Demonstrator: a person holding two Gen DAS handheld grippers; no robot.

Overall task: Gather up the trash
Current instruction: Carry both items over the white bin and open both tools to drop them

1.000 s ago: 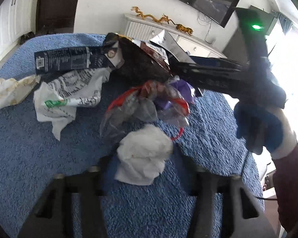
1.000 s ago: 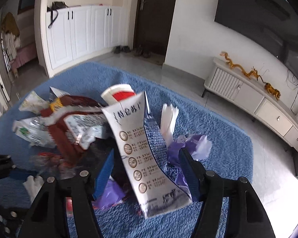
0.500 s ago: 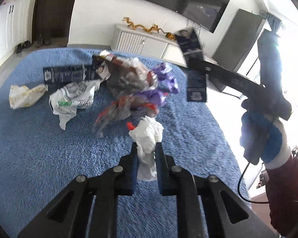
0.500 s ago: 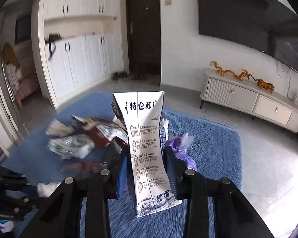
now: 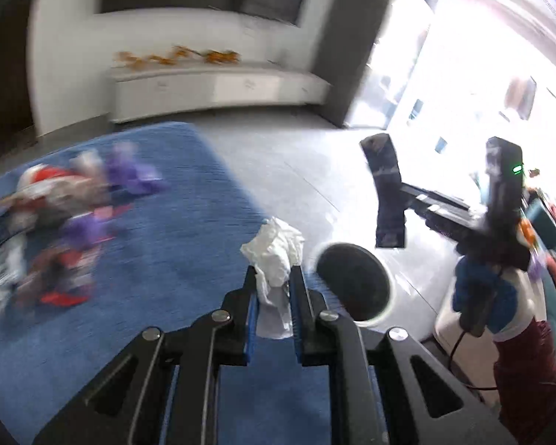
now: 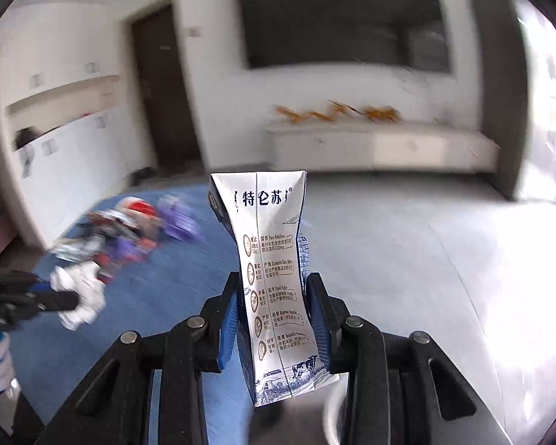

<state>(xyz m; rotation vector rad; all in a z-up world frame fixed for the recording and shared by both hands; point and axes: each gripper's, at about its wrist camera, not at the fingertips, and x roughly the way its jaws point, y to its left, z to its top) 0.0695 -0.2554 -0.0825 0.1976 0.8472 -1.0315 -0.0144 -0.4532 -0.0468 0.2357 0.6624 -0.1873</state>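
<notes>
In the left wrist view my left gripper (image 5: 272, 282) is shut on a crumpled white tissue (image 5: 274, 252), held up above the edge of the blue carpet (image 5: 166, 278). Just right of it stands a white trash bin (image 5: 387, 278) with a dark round mouth. Further right my right gripper (image 5: 400, 193) holds a dark-looking carton (image 5: 387, 200) in the air. In the right wrist view that right gripper (image 6: 274, 289) is shut on a flattened white and blue milk carton (image 6: 274, 244), standing upright between the pads. The left gripper (image 6: 55, 298) with the tissue (image 6: 81, 293) shows at the left.
A blurred pile of wrappers and bags (image 5: 66, 215) lies on the carpet to the left, also seen as the pile (image 6: 129, 233). A gloved hand with a dark red sleeve (image 5: 530, 371) grips the right tool. Grey floor (image 5: 296, 155) and a white low cabinet (image 5: 211, 89) lie beyond.
Both grippers closed on their items, the left on the tissue and the right on the carton, lifted them off the pile and swung right, off the carpet toward the bin.
</notes>
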